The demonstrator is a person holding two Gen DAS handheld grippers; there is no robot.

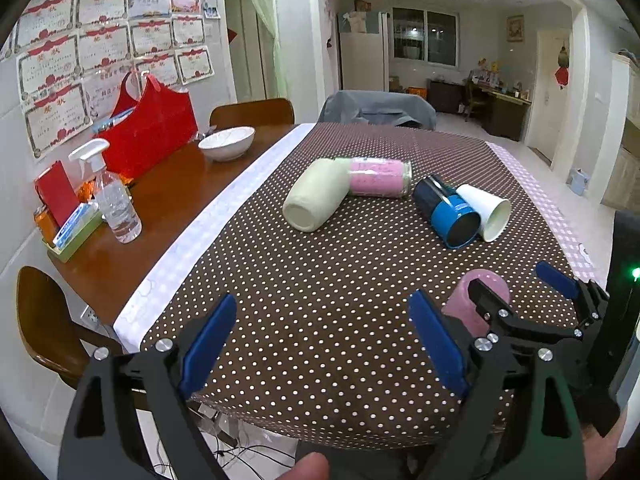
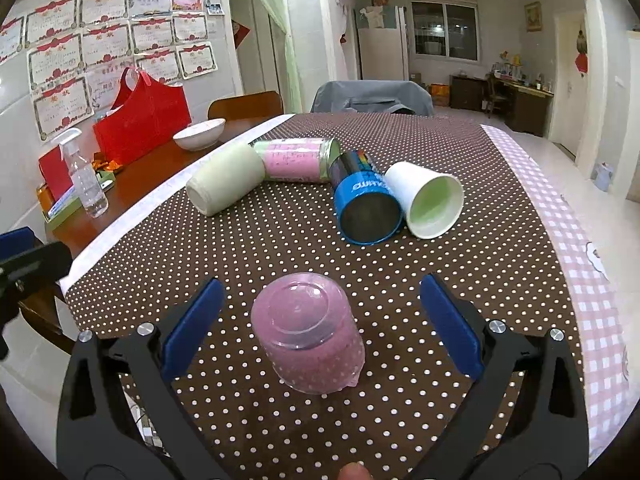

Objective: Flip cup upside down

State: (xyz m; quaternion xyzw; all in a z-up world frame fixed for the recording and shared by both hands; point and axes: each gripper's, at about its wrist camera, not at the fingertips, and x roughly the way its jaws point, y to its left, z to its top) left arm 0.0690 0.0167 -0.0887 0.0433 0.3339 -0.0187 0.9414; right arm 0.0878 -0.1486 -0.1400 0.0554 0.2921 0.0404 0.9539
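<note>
Right tongs [image 2: 320, 320]: spread wide, blue pads on either side of the pink cup [image 2: 308, 334] without touching it. Pink cup: translucent plastic, mouth down, base up, standing on the dotted cloth [image 2: 360, 420] at the near end of the surface; in the left wrist view it is half hidden behind the right tongs [image 1: 516, 292].

Left tongs [image 1: 322, 340]: spread wide, holding nothing, over bare cloth to the left of the pink cup.

Middle of surface, all lying on their sides: cream cup [image 2: 224, 184], touching a pink-labelled jar [image 2: 296, 160] whose print is too small to read; blue can [image 2: 366, 204] with white lettering, distorted and not legible; white paper cup [image 2: 428, 200] touching the can, open mouth toward the camera.

Far left, on bare wood: white bowl [image 2: 199, 134], spray bottle [image 2: 86, 180], red bag [image 2: 144, 120].

Wall: certificates [image 2: 60, 60] with red headings, text unreadable.
</note>
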